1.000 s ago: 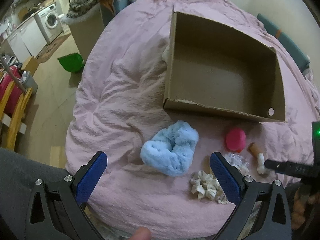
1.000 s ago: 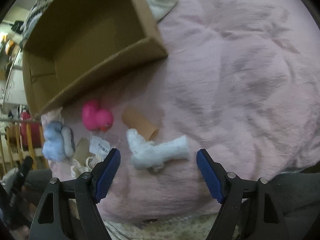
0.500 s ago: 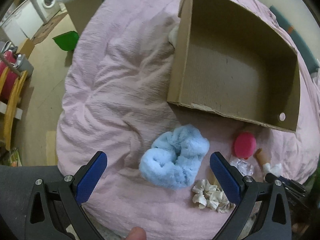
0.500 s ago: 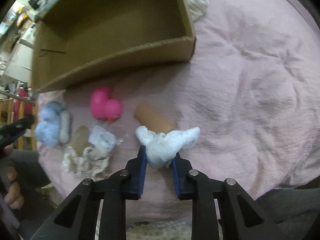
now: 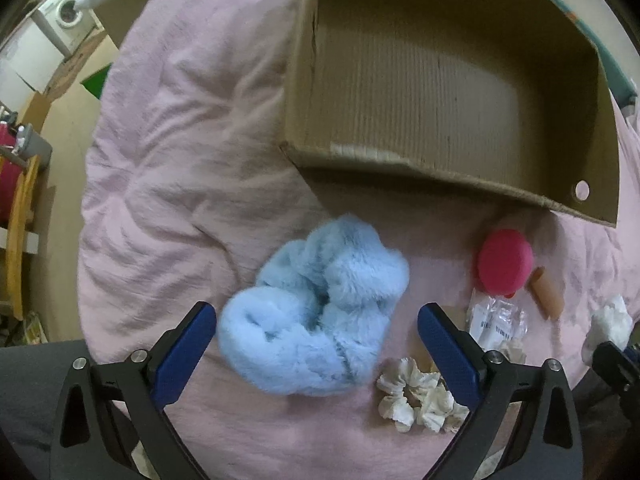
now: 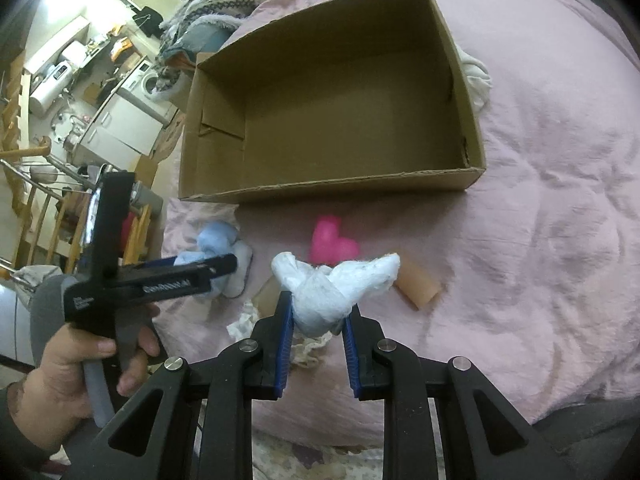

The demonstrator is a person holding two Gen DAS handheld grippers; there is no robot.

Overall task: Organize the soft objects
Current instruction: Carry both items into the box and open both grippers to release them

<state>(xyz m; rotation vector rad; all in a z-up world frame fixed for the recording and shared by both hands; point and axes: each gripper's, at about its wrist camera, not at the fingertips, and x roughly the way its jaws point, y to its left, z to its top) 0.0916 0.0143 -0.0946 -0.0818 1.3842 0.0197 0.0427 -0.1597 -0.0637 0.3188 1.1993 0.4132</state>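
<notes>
**Two grippers over soft items on a pink bedspread**

While the right gripper (image 6: 316,320) has its jaws clamped on a white knotted cloth (image 6: 332,284), lifted clear of the pink bedspread (image 6: 540,200), the left gripper (image 5: 316,336) hangs with jaws wide apart on either side of a fluffy blue scrunchie (image 5: 316,312) lying on the bedspread. An empty cardboard box (image 6: 332,184) sits just beyond; a pink toy (image 5: 506,266), a cream scrunchie (image 5: 416,396) and a cardboard tube (image 6: 416,288) lie beside it

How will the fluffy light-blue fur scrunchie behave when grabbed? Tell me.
The fluffy light-blue fur scrunchie probably squashes easily: its pile looks thick and plush. It likely flops, lying twisted on the pink bedspread. It seems unlikely to roll.
</notes>
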